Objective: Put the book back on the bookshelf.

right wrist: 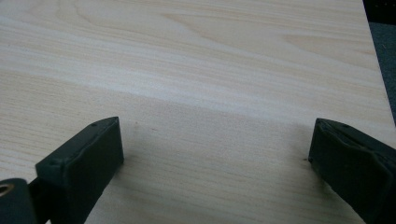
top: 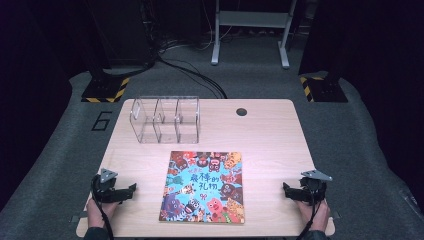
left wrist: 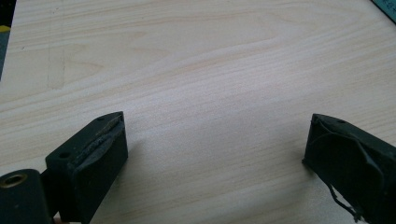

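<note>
On the pale wooden table (top: pixel 270 135), a colourful picture book (top: pixel 204 187) lies flat at the near middle, a clear plastic organizer (top: pixel 165 120) standing just beyond it. Low at either near corner, well apart from the book, rest the left gripper (top: pixel 131 189) and right gripper (top: pixel 286 189), each pointing inward. Each gripper view shows its jaws spread wide over bare wood, holding nothing; the left gripper view catches the book's corner (left wrist: pixel 387 9).

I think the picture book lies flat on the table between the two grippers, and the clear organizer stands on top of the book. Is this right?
Not quite. In the high view the clear organizer stands on the bare table behind the picture book, apart from it, not on top. The book does lie flat between the left gripper and right gripper.
</note>
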